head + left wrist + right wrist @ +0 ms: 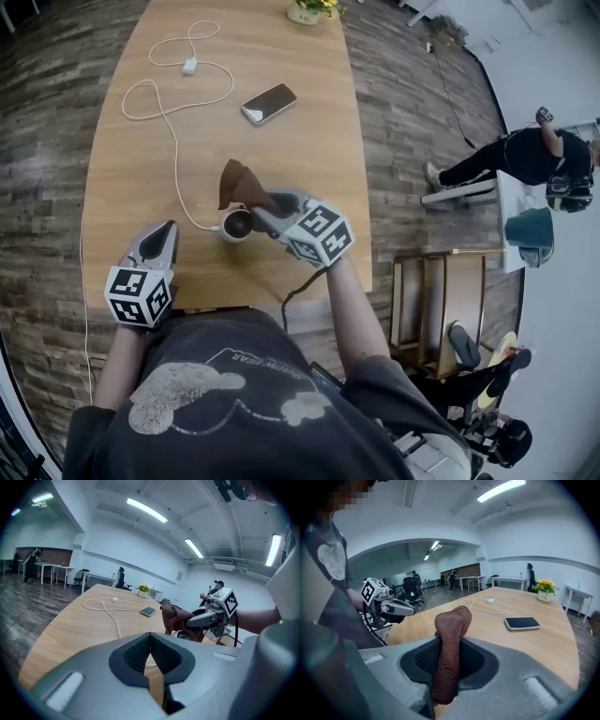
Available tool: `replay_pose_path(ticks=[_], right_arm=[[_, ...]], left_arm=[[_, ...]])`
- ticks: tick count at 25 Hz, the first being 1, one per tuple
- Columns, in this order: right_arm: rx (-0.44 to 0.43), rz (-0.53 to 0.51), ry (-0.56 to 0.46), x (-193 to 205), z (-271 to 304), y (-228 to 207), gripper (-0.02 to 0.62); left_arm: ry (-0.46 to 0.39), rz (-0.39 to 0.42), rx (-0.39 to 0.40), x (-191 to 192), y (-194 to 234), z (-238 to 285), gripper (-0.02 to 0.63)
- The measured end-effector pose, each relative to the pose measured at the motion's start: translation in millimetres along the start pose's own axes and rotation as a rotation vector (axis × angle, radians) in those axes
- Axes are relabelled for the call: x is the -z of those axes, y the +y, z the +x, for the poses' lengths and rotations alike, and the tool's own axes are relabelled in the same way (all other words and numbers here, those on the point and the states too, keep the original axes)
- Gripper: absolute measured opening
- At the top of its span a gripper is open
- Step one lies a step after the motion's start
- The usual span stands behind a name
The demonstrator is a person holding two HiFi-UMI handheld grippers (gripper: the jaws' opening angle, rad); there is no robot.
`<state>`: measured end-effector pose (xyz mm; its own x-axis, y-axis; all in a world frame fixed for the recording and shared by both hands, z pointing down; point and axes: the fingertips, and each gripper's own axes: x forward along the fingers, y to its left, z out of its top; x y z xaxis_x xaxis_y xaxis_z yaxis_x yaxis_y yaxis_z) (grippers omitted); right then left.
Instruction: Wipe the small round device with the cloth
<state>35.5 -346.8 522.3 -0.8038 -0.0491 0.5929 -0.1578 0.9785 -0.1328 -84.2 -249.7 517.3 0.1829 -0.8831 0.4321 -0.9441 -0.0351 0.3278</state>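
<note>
The small round device (236, 225), silvery with a dark top, sits on the wooden table (309, 141) near its front edge, with a white cable (174, 150) running to it. My right gripper (263, 212) is shut on a brown cloth (241, 186), which stands up just above and beside the device. In the right gripper view the cloth (449, 639) fills the gap between the jaws. My left gripper (168, 229) hovers left of the device, shut with nothing in it; its pads (140, 654) meet. From it I see the cloth (174, 618) and the right gripper (193, 619).
A dark phone (269, 103) lies mid-table, a white charger plug (189, 66) and cable loops further back, and a flower pot (305, 11) stands at the far end. A wooden chair (441, 291) stands right of the table. A person (525, 155) sits at a desk beyond.
</note>
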Motion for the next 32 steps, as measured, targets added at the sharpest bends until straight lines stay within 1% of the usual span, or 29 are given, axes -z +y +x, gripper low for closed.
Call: replay_pose_path(ticks=[3, 7, 11, 16, 18, 20, 26, 30, 32], right_arm=[[-0.099, -0.053, 0.022, 4.1, 7.9, 4.4, 0.075], [-0.159, -0.077, 0.052, 13.8, 13.7, 0.1, 0.075], [-0.181, -0.124, 0.133, 34.0, 21.0, -3.1, 0.075], [-0.18, -0.265, 0.273, 59.9, 32.4, 2.0, 0.075], [-0.181, -0.297, 0.311, 67.6, 36.7, 2.4, 0.075], [-0.179, -0.294, 0.325, 72.2, 39.9, 0.9, 0.075], [-0.165, -0.225, 0.334, 82.1, 45.6, -1.5, 0.075], [-0.132, -0.183, 0.32, 83.1, 44.3, -3.9, 0.075], [-0.102, -0.169, 0.312, 82.5, 39.8, -7.0, 0.077]], left_arm=[[0.003, -0.01, -0.031, 3.8, -4.1, 1.8, 0.018], [-0.005, -0.019, -0.056, 5.4, -10.5, 6.6, 0.018], [-0.006, -0.027, -0.079, 9.3, -14.1, 9.7, 0.018], [0.0, -0.048, -0.104, 17.3, -11.8, 8.7, 0.018], [-0.002, -0.055, -0.111, 18.1, -11.0, 8.4, 0.018], [-0.003, -0.06, -0.115, 18.3, -10.3, 8.0, 0.018], [-0.006, -0.065, -0.125, 20.2, -6.3, 4.4, 0.018], [-0.008, -0.062, -0.12, 19.3, -2.9, 2.9, 0.018], [-0.01, -0.057, -0.115, 17.1, -1.2, 2.6, 0.018]])
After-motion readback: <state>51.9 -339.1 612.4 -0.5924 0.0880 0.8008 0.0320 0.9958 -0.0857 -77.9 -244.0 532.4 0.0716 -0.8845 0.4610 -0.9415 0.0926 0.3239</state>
